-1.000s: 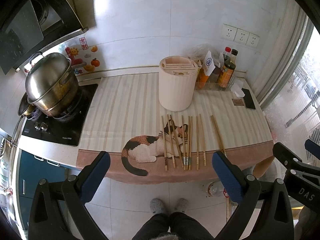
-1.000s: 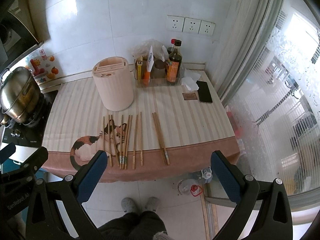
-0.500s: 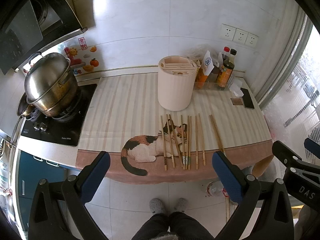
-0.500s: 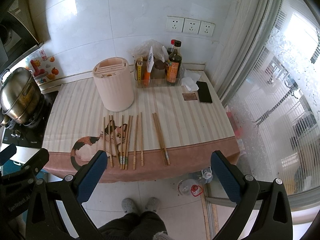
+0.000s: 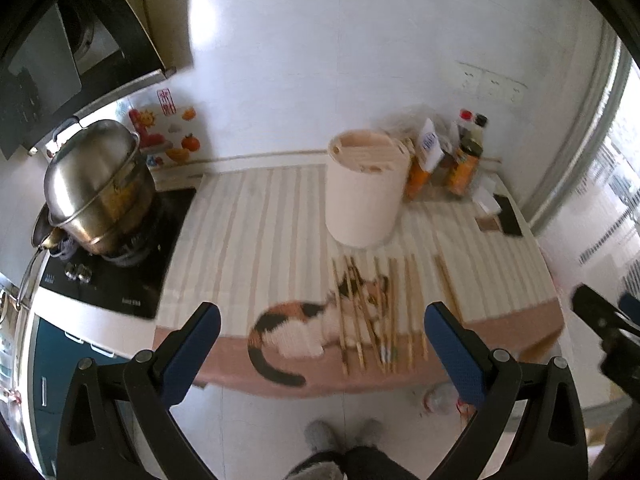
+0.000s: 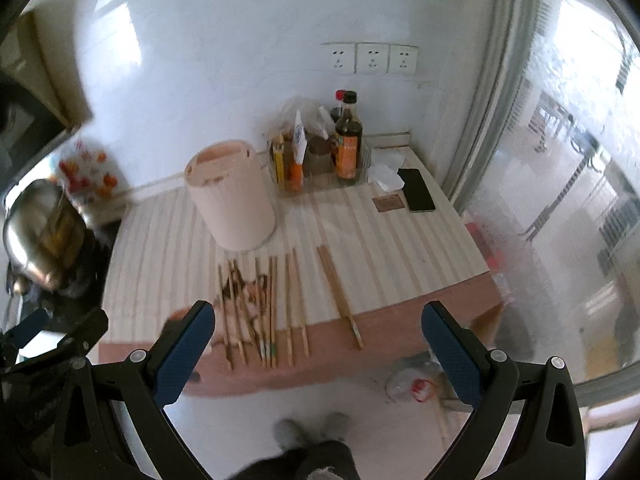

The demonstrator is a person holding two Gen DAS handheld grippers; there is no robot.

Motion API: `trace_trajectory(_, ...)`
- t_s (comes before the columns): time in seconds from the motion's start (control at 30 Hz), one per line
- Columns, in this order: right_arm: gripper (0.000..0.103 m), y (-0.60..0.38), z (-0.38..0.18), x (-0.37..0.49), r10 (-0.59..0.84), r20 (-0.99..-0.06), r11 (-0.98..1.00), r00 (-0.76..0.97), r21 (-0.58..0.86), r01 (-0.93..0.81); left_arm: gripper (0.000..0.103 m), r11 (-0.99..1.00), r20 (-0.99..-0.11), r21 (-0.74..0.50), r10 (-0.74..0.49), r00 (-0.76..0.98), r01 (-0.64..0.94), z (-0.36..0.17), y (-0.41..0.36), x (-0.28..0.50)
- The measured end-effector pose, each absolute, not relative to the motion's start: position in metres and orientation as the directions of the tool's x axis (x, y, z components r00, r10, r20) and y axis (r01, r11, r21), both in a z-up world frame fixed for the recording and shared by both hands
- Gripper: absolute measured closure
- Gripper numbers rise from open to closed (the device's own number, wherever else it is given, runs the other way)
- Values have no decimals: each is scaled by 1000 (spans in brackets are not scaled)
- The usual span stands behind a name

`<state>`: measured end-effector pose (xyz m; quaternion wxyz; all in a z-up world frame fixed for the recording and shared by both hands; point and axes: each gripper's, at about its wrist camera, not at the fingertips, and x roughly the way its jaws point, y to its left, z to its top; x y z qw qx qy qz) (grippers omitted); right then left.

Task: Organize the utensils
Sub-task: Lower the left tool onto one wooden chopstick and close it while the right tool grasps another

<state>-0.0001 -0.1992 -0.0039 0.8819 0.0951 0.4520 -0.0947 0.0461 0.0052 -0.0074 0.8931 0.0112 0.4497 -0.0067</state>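
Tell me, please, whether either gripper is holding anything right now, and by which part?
Nothing is held. The left gripper and the right gripper both have their jaws wide apart, short of the counter edge, and the chopsticks lie untouched on the cloth.

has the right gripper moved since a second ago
Yes. The right gripper has swung right: the wall sockets and the chopsticks sit further left in its view.
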Motion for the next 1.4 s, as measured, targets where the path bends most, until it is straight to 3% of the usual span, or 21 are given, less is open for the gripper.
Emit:
trace_trajectory(0.37,1,-230,-82,39,-139,-843,923,519,79,376,0,996,-847,70,91,524,-61,-83,34,124)
trace_trajectory(0.47,9,-239,-115,60,-121,-873,928,472,69,367,0,992,-886,106,123,448,-63,-122,28,148)
trace_trajectory(0.53,21,-246,-145,79,-73,-900,935,429,88,343,0,990,-908,121,137,395,-67,-147,23,161)
trace_trajectory(0.63,27,-253,-186,103,-12,-931,946,365,107,305,2,995,-953,83,94,287,-52,-189,13,180)
trace_trajectory(0.77,37,-257,-241,135,85,-958,949,273,162,272,29,999,-990,45,48,130,-27,-245,-4,197)
trace_trajectory(0.9,53,-253,-291,165,172,-969,951,176,210,227,51,997,-998,54,56,32,-50,-288,-10,205)
trace_trajectory(0.97,56,-246,-310,177,202,-970,955,134,225,192,52,996,-998,59,59,3,-65,-301,-11,208)
trace_trajectory(1.13,58,-213,-339,198,207,-977,974,52,211,82,70,995,-998,53,54,8,-82,-309,-14,209)
trace_trajectory(1.2,63,-201,-347,201,187,-982,981,26,188,47,93,996,-1000,22,22,8,-87,-308,-15,207)
trace_trajectory(1.27,70,-191,-349,202,145,-989,989,29,145,8,97,997,-999,37,37,9,-74,-308,-18,209)
trace_trajectory(1.33,92,-182,-350,201,84,-996,996,33,83,-35,98,997,-999,38,39,11,-62,-311,-20,215)
trace_trajectory(1.4,96,-181,-351,197,64,-997,997,34,62,-41,99,998,-999,41,41,9,-53,-310,-17,214)
